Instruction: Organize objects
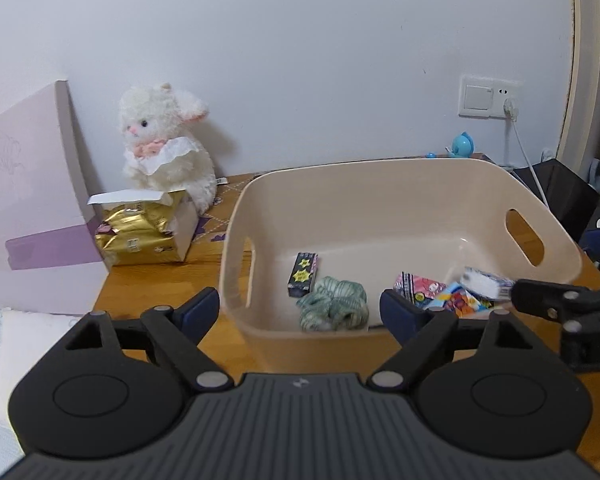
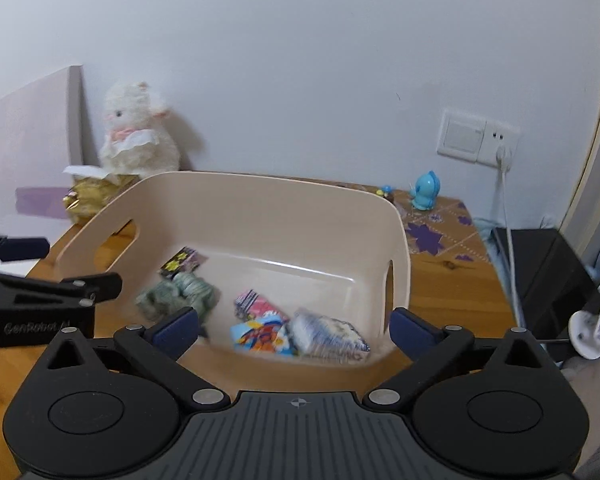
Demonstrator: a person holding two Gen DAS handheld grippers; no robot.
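A beige plastic bin (image 1: 380, 200) (image 2: 260, 200) stands on the wooden table. Inside lie a dark star-printed box (image 1: 302, 273) (image 2: 182, 261), a green hair scrunchie (image 1: 334, 308) (image 2: 180, 294), a pink packet (image 1: 418, 286) (image 2: 256, 304), a colourful blue packet (image 1: 458, 302) (image 2: 260, 334) and a white-blue tissue pack (image 1: 486, 282) (image 2: 328, 334). My left gripper (image 1: 300, 310) is open and empty at the bin's near wall. My right gripper (image 2: 294, 328) is open and empty above the bin's near edge; one of its fingers (image 1: 540, 296) shows in the left wrist view.
A white plush rabbit (image 1: 164, 140) (image 2: 136, 132) sits at the back left behind a gold tissue pack (image 1: 144, 232) (image 2: 92, 194) and a pink box (image 1: 28, 200). A blue toy (image 1: 462, 146) (image 2: 426, 192) and a wall socket with cable (image 2: 500, 152) are at the right.
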